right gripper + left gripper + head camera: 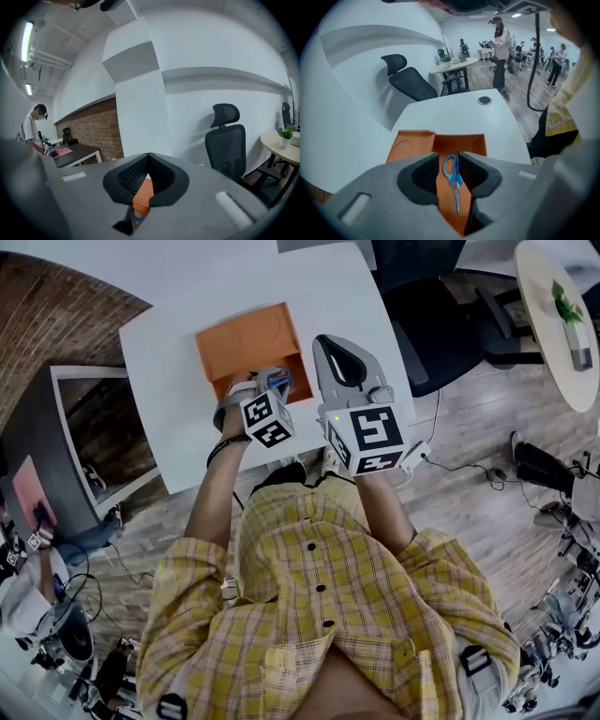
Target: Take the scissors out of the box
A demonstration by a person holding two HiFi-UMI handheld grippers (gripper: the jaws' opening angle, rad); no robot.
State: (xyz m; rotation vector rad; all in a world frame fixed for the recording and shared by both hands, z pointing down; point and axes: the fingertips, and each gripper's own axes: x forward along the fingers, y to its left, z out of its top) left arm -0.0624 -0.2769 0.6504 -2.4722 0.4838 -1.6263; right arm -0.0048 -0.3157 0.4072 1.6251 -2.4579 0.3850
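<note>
One full look at scissors point(453, 180) in box point(459, 140), between wide-apart jaws of left gripper point(449, 154); right gripper point(149, 155) jaws together.

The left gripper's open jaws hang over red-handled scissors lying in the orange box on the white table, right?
The handles are blue, not red, as the left gripper view shows. Otherwise yes: the left gripper, open, hangs over blue-handled scissors in the orange box on the white table.

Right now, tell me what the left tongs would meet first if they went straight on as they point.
Probably the blue-handled metal scissors lying in the open orange box, framed between the open left tongs; depth is unclear.
</note>
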